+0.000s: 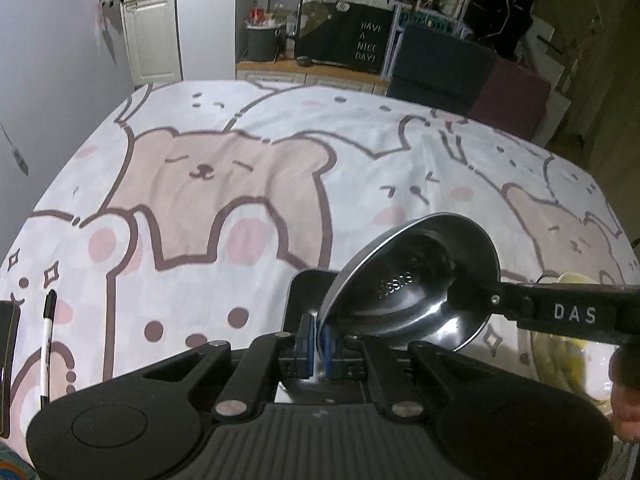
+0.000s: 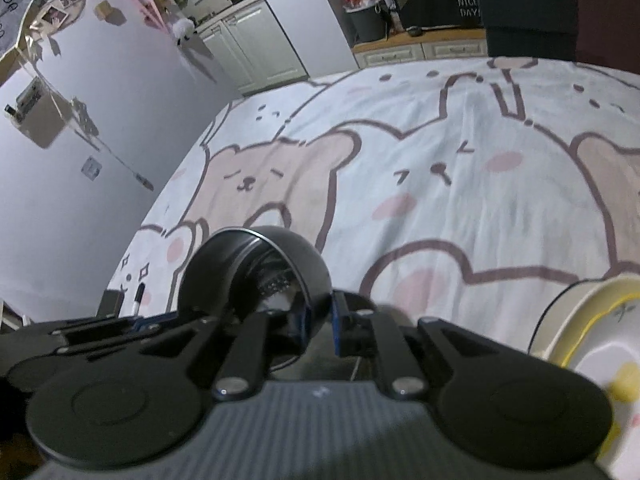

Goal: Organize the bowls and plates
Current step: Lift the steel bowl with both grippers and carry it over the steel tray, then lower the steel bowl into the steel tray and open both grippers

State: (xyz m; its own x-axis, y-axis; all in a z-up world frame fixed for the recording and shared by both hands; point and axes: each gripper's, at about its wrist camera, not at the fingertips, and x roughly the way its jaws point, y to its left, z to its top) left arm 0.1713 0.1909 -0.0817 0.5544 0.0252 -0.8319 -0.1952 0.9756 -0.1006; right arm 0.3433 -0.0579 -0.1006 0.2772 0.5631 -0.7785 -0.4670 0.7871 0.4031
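A shiny steel bowl (image 1: 412,280) hangs tilted just above the bear-print tablecloth (image 1: 224,208), its inside towards the left wrist camera. My left gripper (image 1: 319,344) is shut on the bowl's lower rim, which sits between the blue pads. My right gripper comes in from the right, one of its fingers (image 1: 476,294) inside the bowl. In the right wrist view the bowl (image 2: 256,264) shows its open side, and its wall runs between the pads of my right gripper (image 2: 321,326). Those pads stand a little apart, wider than the wall.
A white dish with a yellow rim (image 2: 592,340) sits at the near right, partly behind the right gripper. A black marker (image 1: 48,332) and a dark flat object (image 1: 6,360) lie at the near left. A black box-like thing (image 1: 304,296) shows under the bowl. A hand (image 1: 628,392) is at the right edge.
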